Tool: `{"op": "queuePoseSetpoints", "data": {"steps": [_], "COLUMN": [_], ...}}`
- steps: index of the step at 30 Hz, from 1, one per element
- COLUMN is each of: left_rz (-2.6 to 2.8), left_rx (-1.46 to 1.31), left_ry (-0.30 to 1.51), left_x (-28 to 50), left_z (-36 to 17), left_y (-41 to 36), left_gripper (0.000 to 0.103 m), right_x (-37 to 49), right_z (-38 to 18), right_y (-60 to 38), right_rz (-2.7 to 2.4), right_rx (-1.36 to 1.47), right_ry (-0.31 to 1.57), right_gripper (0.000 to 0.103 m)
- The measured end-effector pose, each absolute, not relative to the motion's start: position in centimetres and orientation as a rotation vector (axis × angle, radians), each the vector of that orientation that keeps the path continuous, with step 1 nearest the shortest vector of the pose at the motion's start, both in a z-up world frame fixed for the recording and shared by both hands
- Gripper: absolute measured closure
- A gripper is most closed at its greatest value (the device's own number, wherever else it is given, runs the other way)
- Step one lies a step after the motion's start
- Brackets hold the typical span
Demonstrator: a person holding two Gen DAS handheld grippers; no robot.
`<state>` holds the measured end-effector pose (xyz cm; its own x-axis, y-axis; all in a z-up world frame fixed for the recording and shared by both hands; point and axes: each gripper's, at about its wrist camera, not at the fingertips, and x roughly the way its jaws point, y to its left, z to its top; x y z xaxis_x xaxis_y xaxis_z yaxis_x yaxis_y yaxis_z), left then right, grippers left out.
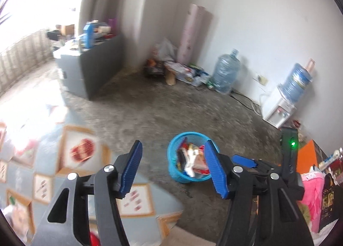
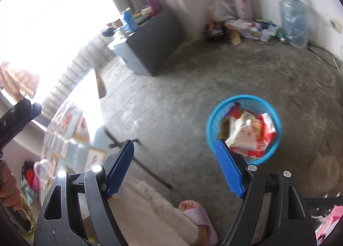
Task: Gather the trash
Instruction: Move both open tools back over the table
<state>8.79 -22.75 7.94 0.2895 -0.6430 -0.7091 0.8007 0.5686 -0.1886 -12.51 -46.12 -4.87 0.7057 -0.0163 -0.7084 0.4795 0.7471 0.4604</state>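
Left tool (image 1: pixel 172 167): jaws spread wide, nothing between the blue pads; right tool (image 2: pixel 174 167): likewise wide open and holding nothing. The blue mesh basket (image 1: pixel 174 176) stands on the bare concrete floor (image 1: pixel 150 113) at lower centre of the left view and at right of centre in the right view, well apart from walls and furniture; it holds crumpled wrappers (image 2: pixel 250 134) in red, white and yellow. Floor around the basket is open on all sides; a dark rod (image 2: pixel 150 171) lies across it at lower centre of the right view. The patterned counter (image 1: pixel 85 160) edge fills the lower left of the left view. A grey cabinet (image 1: pixel 90 70) stands at upper left; a water jug (image 1: pixel 227 72) and a dispenser (image 1: pixel 278 111) line the far wall at right.
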Motion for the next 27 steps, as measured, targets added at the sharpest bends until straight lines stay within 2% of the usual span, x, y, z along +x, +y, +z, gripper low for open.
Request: {"op": "queuePoseSetpoints", "data": {"steps": [18, 27], "left_rz": [-0.456, -0.297], "left_rx": [0.029, -0.099], "left_ry": [0.728, 0.744], "left_x": [10.2, 10.8], "left_z": [9.9, 8.3], "left_y": [0.2, 8.8], "left_gripper": [0.044, 0.044], "right_x": [-8.9, -6.1], "right_z": [-2.8, -1.4], "right_y": [-37.7, -32.2], "right_rz": [-0.034, 0.099], "right_rx": [0.562, 0.482], "right_ry": [0.784, 0.826], "right_gripper": [0.029, 0.029]}}
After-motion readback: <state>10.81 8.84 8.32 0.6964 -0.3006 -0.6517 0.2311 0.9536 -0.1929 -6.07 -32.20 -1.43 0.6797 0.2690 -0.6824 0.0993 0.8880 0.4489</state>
